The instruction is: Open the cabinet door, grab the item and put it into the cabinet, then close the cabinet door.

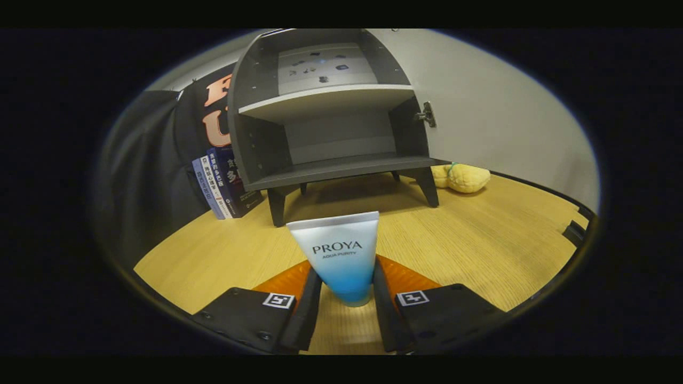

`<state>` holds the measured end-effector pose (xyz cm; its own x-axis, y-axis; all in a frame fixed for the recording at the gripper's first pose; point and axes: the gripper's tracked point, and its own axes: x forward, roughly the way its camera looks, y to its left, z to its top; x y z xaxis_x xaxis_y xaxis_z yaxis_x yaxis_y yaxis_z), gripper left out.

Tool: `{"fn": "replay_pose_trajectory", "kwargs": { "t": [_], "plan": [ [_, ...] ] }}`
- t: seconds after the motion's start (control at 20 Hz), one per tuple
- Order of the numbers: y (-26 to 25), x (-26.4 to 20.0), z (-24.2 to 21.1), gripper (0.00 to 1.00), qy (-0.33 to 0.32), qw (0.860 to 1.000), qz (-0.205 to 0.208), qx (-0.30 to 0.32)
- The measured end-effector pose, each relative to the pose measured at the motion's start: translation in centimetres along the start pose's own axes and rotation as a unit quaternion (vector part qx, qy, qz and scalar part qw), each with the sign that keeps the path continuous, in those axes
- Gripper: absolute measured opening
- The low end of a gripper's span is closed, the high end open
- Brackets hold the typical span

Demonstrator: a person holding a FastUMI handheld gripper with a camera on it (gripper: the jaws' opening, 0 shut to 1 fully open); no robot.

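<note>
Fingers (308, 298) of the gripper (346, 301) clamp a tube (338, 256) upright; open cabinet (325, 114) shelves hold nothing.

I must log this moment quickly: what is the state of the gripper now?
Gripper: shut on the tube, one finger on each side, held upright in front of the open cabinet.

Materials on a wood-grain tabletop with a matt grey cabinet.
Smooth, slightly glossy plastic tube (340, 256) clamped between gripper (346, 290) fingers; at twelve o'clock, matt cabinet (325, 106) with metal hinge (427, 114); table (480, 234) shows fine wood grain; plush toy (464, 177) at two o'clock.
</note>
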<state>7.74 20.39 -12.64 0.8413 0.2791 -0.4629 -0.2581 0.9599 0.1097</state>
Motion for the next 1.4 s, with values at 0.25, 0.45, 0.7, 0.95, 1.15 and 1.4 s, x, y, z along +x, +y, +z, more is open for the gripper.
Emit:
{"fn": "replay_pose_trajectory", "kwargs": {
  "t": [0.25,0.45,0.7,0.95,1.15,1.4],
  "plan": [
    [0.2,-1.1,3.9,0.56,-0.026,0.999,-0.004,-0.023],
    [0.9,-2.7,7.6,0.56,-0.041,0.998,-0.003,-0.040],
    [2.4,-3.8,12.6,0.56,-0.067,0.996,0.001,-0.053],
    [5.0,-4.6,18.2,0.56,-0.086,0.994,0.016,-0.064],
    [7.4,-4.9,22.4,0.56,-0.101,0.991,0.025,-0.081],
    [9.8,-4.7,27.1,0.56,-0.118,0.988,0.031,-0.096]
  ]
}}
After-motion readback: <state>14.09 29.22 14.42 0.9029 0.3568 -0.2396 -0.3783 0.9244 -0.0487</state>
